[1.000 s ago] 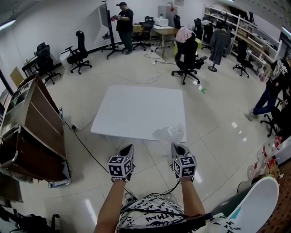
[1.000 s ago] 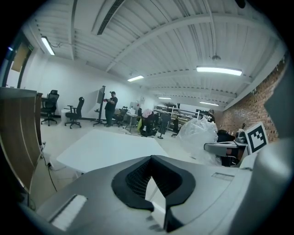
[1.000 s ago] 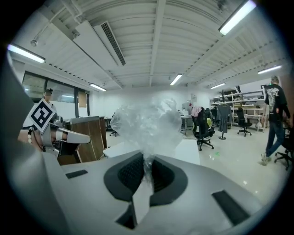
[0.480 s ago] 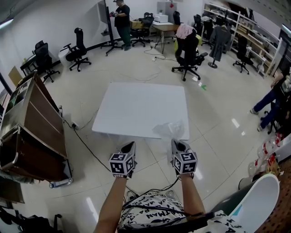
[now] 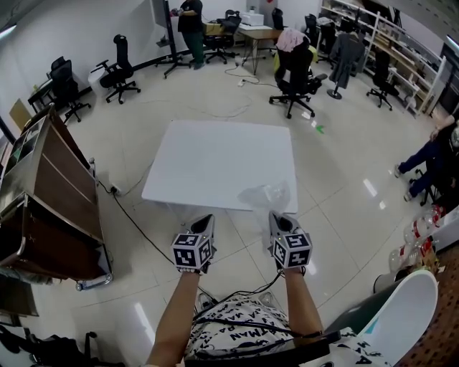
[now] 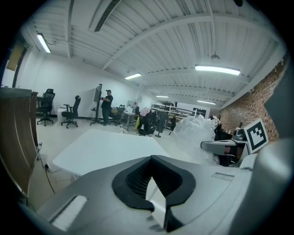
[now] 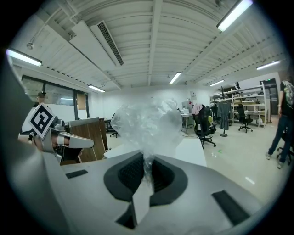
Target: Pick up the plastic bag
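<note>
Grey plastic, two hand-held units, nearest the viewer, each carrying a cube of square markers.

Left gripper [image 5: 204, 219]: jaws pressed together with nothing between them, held over the floor just short of the table's near edge.

Right gripper [image 5: 277, 216]: jaws pinched tight on a twisted neck of the plastic bag [image 5: 267, 195], black pads closed on the film.

Plastic bag: clear and crumpled, ballooning up and forward from the right gripper's pads. In the head view it lies over the near right corner of the table [image 5: 215, 161]. Whether it touches the top or hangs above it cannot be told.

Table: white, square, standing on a glossy tiled floor.

Black cable [image 5: 133, 226]: trails across the floor from the table's left side toward the person's feet.

Wooden cabinet [image 5: 54, 193]: brown, at the left, well apart from the table.

Office chair [image 5: 292, 68]: black, with a pink garment draped over its back, beyond the table.

Shelving [image 5: 401, 50]: along the far right wall.

Persons: one in dark clothes [image 5: 191, 18] standing at the far end of the room, and another [image 5: 430, 154] at the right edge.
</note>
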A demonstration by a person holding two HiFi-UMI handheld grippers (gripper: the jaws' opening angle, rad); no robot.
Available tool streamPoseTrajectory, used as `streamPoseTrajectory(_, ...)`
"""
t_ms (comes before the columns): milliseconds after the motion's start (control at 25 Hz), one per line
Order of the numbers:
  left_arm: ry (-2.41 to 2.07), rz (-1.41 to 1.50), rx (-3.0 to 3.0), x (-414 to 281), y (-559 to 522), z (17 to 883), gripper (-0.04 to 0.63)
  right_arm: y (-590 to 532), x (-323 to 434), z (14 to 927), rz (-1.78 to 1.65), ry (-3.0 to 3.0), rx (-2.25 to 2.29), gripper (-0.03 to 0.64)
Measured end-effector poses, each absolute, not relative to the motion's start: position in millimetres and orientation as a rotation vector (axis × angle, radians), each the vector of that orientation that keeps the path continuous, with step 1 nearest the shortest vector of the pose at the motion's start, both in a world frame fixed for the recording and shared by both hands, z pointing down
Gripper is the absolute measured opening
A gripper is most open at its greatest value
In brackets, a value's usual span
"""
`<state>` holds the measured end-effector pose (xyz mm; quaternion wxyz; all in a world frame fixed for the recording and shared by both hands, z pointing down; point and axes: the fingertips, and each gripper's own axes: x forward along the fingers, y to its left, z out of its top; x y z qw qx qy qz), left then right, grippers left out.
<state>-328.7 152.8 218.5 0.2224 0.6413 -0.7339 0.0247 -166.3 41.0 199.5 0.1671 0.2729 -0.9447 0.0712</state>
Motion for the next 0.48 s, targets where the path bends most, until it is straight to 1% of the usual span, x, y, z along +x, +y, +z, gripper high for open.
streamPoseTrajectory(480,-1.995,0.083,1.764,-343,153,230,-0.002,36,-169,204,0.267,-2.707,0.795,0.012)
